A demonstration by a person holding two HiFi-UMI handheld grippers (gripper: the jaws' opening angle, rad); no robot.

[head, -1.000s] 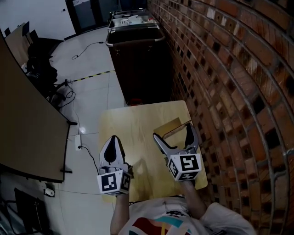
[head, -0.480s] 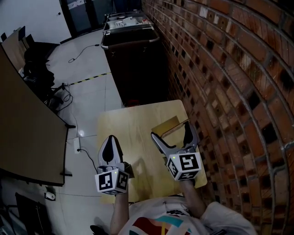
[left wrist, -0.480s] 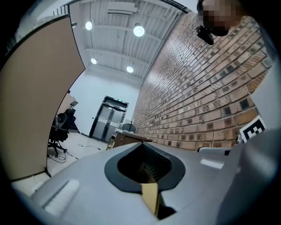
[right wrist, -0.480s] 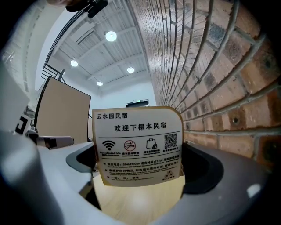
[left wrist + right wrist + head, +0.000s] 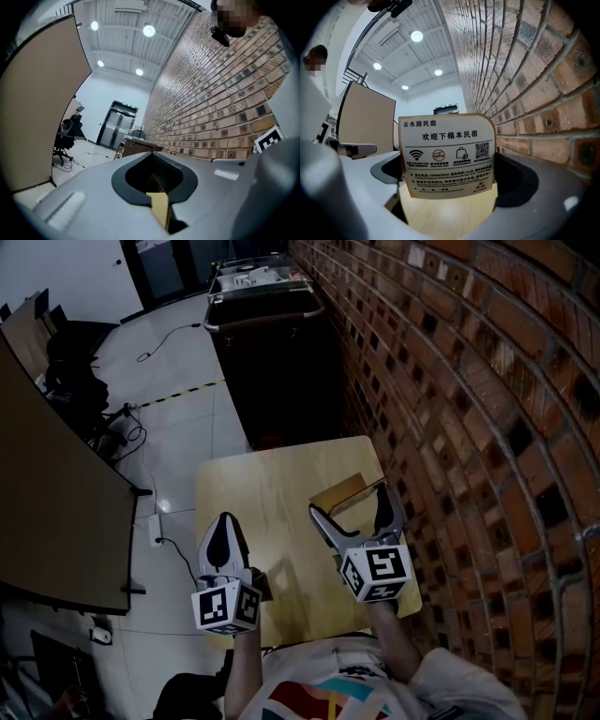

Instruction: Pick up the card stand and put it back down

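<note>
Nothing has shifted: my right gripper (image 5: 352, 509) still brackets the card stand (image 5: 447, 159), jaws apart; the left gripper (image 5: 223, 529) keeps its jaws together. The grasp is still pending, I judge.

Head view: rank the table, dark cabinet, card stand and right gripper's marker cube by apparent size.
1. table
2. dark cabinet
3. marker cube on the right gripper and card stand: these look alike, and the cube sits nearer the camera, so they are left unranked.
</note>
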